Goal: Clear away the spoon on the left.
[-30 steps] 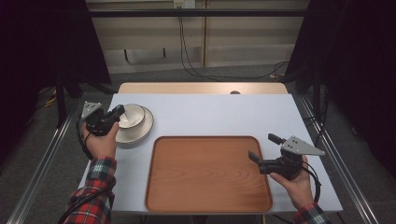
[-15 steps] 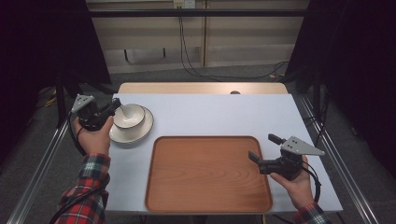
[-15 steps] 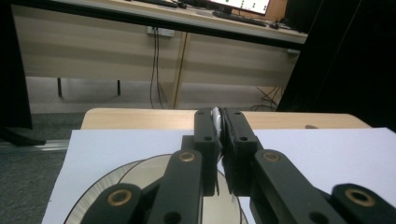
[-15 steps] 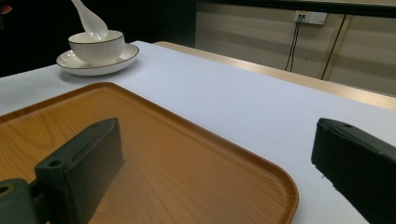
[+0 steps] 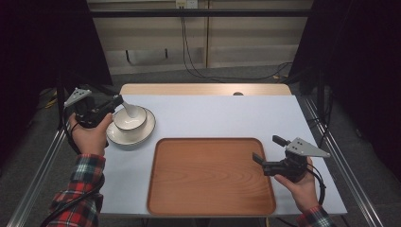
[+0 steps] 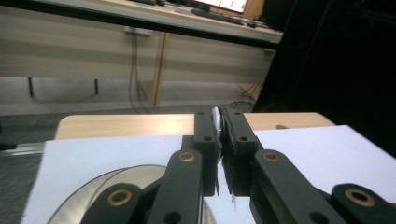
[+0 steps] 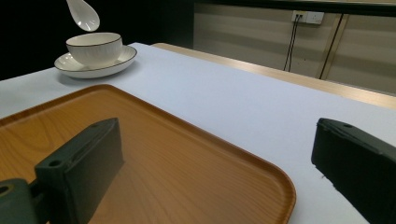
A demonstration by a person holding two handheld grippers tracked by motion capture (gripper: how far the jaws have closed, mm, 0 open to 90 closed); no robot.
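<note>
With my left hand-held gripper (image 5: 115, 101) I am pinching the handle of the white spoon (image 5: 130, 110), jaws pressed tight on it, and over the last second I have drawn my hand back toward the left edge of the tabletop (image 5: 213, 113) and lifted, so the spoon's scoop now hangs clear above the bowl (image 5: 129, 120) instead of lying in it. The bowl sits on its saucer (image 5: 142, 135), unmoved. I judge the spoon is free to carry, likely to the wooden tray (image 5: 210, 177), which lies bare to the right. My right hand-held gripper (image 5: 257, 159) has held its place at the tray's right edge, jaws spread, nothing between them.
</note>
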